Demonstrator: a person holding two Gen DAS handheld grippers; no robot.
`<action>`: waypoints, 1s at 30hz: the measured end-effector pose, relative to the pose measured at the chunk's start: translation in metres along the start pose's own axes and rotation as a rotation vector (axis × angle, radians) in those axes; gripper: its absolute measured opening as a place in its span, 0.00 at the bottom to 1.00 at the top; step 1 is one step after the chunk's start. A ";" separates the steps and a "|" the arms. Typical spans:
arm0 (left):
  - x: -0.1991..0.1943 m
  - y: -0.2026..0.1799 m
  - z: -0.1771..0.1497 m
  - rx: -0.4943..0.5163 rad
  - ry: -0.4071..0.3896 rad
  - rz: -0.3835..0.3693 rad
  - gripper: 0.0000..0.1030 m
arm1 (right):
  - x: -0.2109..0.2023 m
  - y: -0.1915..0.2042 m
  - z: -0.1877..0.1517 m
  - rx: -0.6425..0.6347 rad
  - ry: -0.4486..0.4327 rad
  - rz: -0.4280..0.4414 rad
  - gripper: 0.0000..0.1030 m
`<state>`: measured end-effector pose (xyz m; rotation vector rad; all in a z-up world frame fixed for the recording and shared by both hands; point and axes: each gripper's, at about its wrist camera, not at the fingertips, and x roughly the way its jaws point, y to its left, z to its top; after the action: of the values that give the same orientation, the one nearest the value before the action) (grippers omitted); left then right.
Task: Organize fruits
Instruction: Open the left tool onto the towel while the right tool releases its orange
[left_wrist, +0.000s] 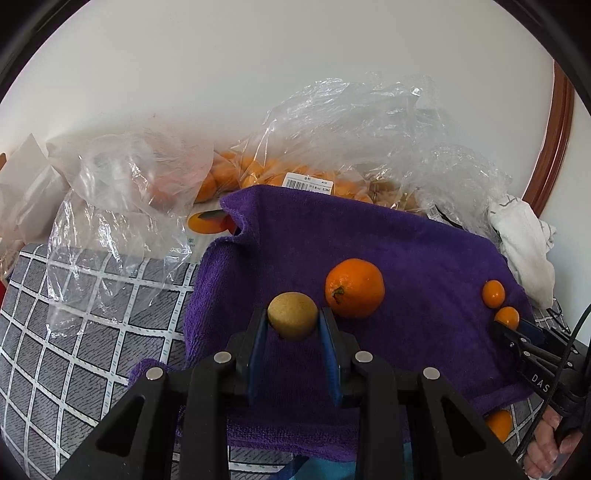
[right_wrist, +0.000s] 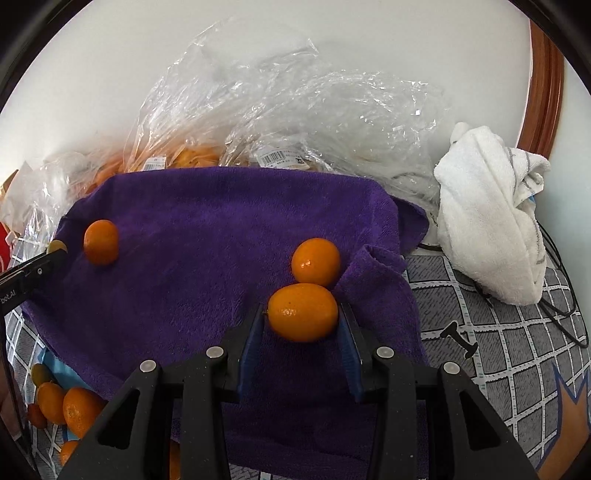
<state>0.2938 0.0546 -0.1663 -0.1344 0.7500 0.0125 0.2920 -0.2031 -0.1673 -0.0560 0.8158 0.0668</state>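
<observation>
Left gripper (left_wrist: 293, 319) clenched on tan round fruit (left_wrist: 292, 314), right gripper (right_wrist: 301, 319) grasping kumquat (right_wrist: 303, 312), both over purple towel (left_wrist: 388, 236)

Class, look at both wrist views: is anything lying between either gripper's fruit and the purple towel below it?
Nothing visible. The left gripper holds a tan fruit, the right gripper a kumquat; bare towel lies under both. A second kumquat sits just beyond the held one.
</observation>
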 end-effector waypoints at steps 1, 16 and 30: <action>0.001 0.000 0.000 -0.005 0.008 -0.008 0.26 | 0.000 0.000 0.000 -0.003 0.002 -0.004 0.39; 0.003 -0.001 -0.003 -0.001 0.008 -0.034 0.26 | -0.009 -0.002 -0.005 0.009 -0.047 -0.005 0.49; -0.027 0.011 -0.002 -0.070 -0.091 -0.140 0.39 | -0.048 0.007 0.004 0.018 -0.107 -0.065 0.52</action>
<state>0.2719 0.0659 -0.1507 -0.2517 0.6485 -0.0875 0.2610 -0.1976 -0.1296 -0.0617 0.7072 0.0013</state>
